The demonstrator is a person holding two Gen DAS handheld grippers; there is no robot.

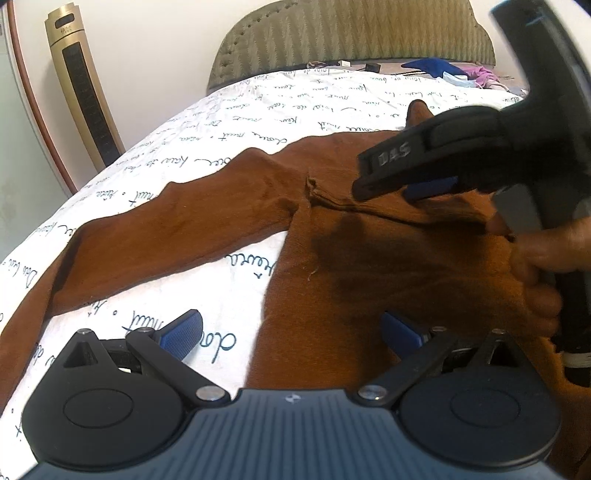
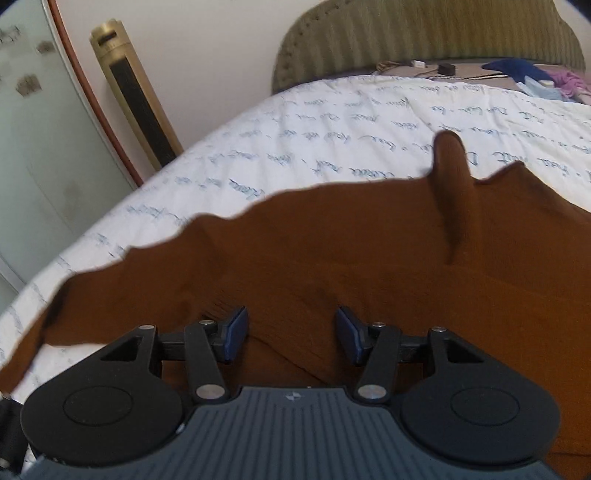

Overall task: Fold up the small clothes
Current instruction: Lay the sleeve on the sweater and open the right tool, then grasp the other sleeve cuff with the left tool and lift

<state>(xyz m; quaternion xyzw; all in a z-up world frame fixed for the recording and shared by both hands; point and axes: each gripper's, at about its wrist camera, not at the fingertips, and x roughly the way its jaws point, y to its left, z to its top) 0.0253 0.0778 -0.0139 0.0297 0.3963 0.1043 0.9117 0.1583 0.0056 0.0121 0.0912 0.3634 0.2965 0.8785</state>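
A brown knit garment (image 1: 207,218) lies spread on the bed, one long sleeve running to the left. It fills the middle of the right wrist view (image 2: 332,251). My left gripper (image 1: 291,336) is open low over the garment's left edge, its right pad on the cloth. My right gripper (image 2: 291,332) is open over the brown cloth, nothing between its pads. In the left wrist view the right gripper (image 1: 402,184) hovers just above a raised fold of the garment, held by a hand (image 1: 546,273).
The bed has a white cover with script print (image 1: 229,118) and a green padded headboard (image 1: 351,33). A gold tower fan (image 1: 85,88) stands at the left. Blue and purple clothes (image 1: 454,72) lie near the headboard at the far right.
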